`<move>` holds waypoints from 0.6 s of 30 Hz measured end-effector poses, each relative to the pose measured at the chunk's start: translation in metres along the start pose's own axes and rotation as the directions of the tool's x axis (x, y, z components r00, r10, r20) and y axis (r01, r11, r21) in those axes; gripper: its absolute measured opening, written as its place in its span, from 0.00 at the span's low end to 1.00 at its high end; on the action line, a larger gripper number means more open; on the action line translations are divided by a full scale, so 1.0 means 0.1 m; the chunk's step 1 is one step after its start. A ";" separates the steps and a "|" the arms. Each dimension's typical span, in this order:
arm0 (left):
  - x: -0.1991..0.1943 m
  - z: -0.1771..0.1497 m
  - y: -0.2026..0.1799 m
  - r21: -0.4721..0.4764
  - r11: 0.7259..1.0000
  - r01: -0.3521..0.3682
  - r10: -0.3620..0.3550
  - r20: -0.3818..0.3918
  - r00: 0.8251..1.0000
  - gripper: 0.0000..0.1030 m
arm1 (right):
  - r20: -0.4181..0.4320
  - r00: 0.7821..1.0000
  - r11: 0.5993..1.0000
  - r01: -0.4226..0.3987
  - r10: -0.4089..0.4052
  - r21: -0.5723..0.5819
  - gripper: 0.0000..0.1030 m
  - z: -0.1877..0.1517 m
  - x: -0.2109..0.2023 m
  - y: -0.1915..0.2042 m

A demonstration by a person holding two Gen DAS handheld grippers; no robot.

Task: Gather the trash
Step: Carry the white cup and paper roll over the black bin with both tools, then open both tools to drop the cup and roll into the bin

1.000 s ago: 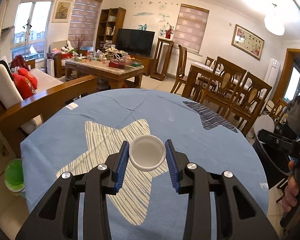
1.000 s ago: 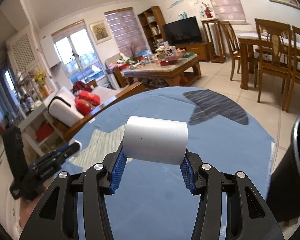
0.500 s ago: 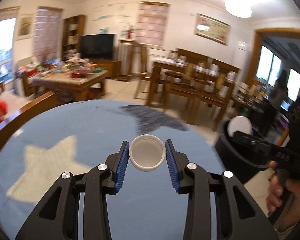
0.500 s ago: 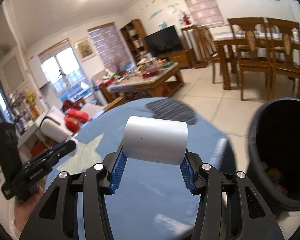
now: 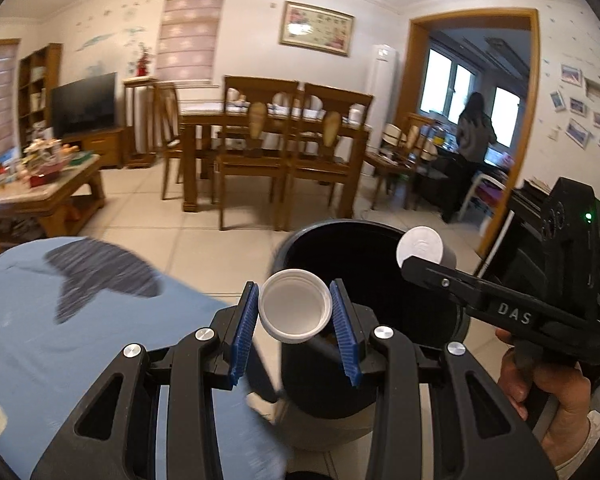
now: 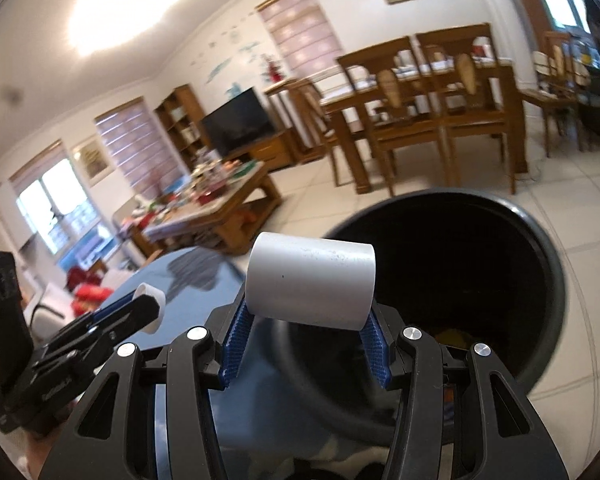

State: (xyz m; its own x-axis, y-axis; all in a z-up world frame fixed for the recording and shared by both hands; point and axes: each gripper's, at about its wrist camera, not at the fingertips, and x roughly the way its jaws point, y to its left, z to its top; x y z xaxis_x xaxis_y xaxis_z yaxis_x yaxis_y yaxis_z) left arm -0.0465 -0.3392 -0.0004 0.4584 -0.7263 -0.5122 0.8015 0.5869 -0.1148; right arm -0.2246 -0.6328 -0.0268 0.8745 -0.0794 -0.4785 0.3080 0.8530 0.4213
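My left gripper (image 5: 295, 312) is shut on a white plastic lid (image 5: 295, 306), held in the air at the near rim of a black trash bin (image 5: 342, 240). My right gripper (image 6: 306, 320) is shut on a white cylinder (image 6: 311, 280), held sideways over the near edge of the same bin (image 6: 540, 248). In the left wrist view the right gripper (image 5: 420, 258) and its cylinder (image 5: 419, 246) hang over the bin's right side. In the right wrist view the left gripper (image 6: 148, 304) and lid (image 6: 153, 300) show at the left.
The blue-clothed table (image 5: 60, 320) lies to the left, beside the bin. Some trash (image 6: 452, 336) lies at the bin's bottom. Dining chairs and table (image 5: 280, 152) stand beyond on the tiled floor. A person (image 5: 474, 136) stands in the far doorway.
Both grippers have swung right, off the table, and now sit at the bin's opening. Each still holds its item.
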 end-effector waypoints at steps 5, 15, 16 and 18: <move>0.29 0.02 -0.24 0.034 0.999 0.035 -0.034 -0.029 0.999 0.36 | 0.006 1.000 0.999 0.025 -0.025 0.049 0.48 0.02 0.03 -0.40; 0.60 -0.06 -0.32 0.041 0.996 0.080 -0.076 -0.085 0.993 0.36 | 0.003 0.999 0.994 0.037 -0.038 0.104 0.48 0.07 0.24 -0.75; 0.61 -0.07 -0.34 0.042 0.995 0.088 -0.084 -0.089 0.992 0.36 | 0.003 0.999 0.993 0.040 -0.040 0.107 0.48 0.07 0.24 -0.72; 0.64 -0.09 -0.36 0.046 0.993 0.105 -0.100 -0.095 0.990 0.36 | 0.003 0.999 0.993 0.044 -0.044 0.112 0.48 0.07 0.27 -0.76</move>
State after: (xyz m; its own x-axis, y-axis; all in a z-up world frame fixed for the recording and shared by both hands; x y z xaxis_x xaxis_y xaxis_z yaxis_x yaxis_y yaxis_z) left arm -0.0495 -0.4035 -0.0363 0.3371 -0.7439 -0.5770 0.8621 0.4902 -0.1283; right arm -0.2220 -0.7031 -0.0667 0.8610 -0.1184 -0.4946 0.3860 0.7853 0.4840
